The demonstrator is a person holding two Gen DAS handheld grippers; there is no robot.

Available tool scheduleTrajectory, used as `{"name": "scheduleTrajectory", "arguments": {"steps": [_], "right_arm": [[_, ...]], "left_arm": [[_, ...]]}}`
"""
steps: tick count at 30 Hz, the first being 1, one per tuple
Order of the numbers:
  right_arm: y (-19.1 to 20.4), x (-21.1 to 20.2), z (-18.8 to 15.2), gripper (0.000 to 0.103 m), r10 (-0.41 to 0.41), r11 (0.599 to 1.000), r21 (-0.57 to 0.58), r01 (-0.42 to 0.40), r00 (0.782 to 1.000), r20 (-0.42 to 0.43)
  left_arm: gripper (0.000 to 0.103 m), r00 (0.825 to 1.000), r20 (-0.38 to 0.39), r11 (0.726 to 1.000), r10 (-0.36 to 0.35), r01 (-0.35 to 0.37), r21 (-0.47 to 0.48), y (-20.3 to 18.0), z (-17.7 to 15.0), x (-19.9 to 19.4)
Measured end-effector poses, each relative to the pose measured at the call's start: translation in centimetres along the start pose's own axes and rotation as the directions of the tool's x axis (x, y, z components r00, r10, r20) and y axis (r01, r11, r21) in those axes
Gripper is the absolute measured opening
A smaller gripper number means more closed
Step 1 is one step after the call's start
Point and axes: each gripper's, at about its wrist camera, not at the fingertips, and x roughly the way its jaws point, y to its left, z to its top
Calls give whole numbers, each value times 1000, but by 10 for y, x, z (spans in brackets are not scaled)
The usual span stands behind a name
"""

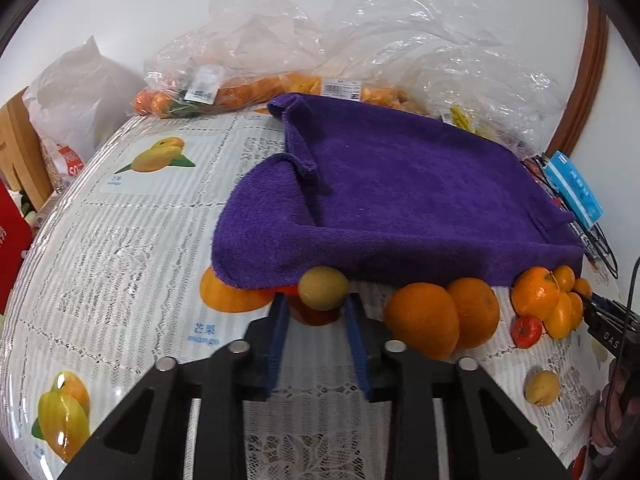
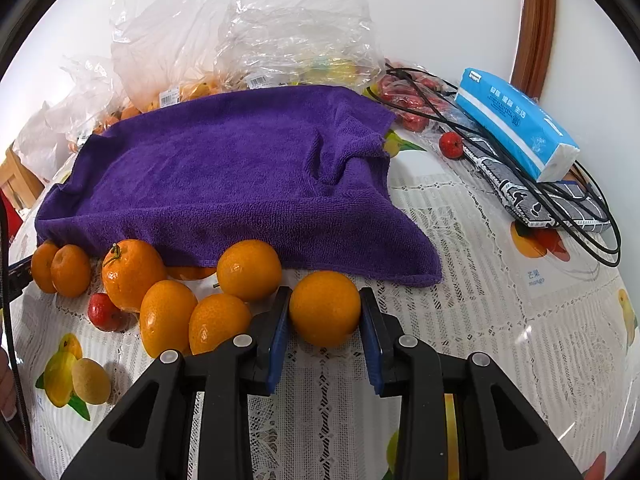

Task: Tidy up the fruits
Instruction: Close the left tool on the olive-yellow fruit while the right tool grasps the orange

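Observation:
In the left wrist view my left gripper [image 1: 316,300] is shut on a small yellow-green round fruit [image 1: 324,288] at the front hem of a purple towel [image 1: 400,184]. A red fruit [image 1: 316,314] lies under it. Two big oranges [image 1: 424,320] sit just right of it, then a cluster of small oranges [image 1: 536,292]. In the right wrist view my right gripper [image 2: 325,304] is shut on a small orange [image 2: 325,308] by the purple towel [image 2: 224,176]. Several small oranges [image 2: 248,270] and a red fruit [image 2: 102,312] lie to its left.
Clear plastic bags of fruit [image 1: 248,80] are heaped behind the towel against the wall. A blue tissue pack [image 2: 516,120], black cables [image 2: 560,200] and a patterned pouch [image 2: 532,200] occupy the right. A lone yellow fruit [image 1: 542,388] lies near a hand [image 1: 616,412]. The lace tablecloth [image 2: 480,320] has printed fruit pictures.

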Motion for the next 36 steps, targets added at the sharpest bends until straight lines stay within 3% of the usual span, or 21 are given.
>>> {"name": "scheduleTrajectory", "arguments": {"steps": [10,15,16,27,36], "right_arm": [[0,-1,0,33,-1,1000,0,1,1000,2],[-1,0,0,33,3,1000,3,-3,1000,3],[-1,0,0,33,2,1000,2,-2,1000,3],[-1,-1,0,34,8,1000,9,-8,1000,5],[-3,-1,-1,33,16,1000,20,-16,1000,7]], "left_arm": [[32,1000,3,999,-17,17,-30,3,3,2],[31,1000,8,999,-23,23,-43,5,3,1],[24,999,10,998,-32,33,-47,6,3,2],[25,1000,2,1000,-8,8,-26,-1,5,5],[25,999,10,998,-34,34,-48,4,5,3]]}}
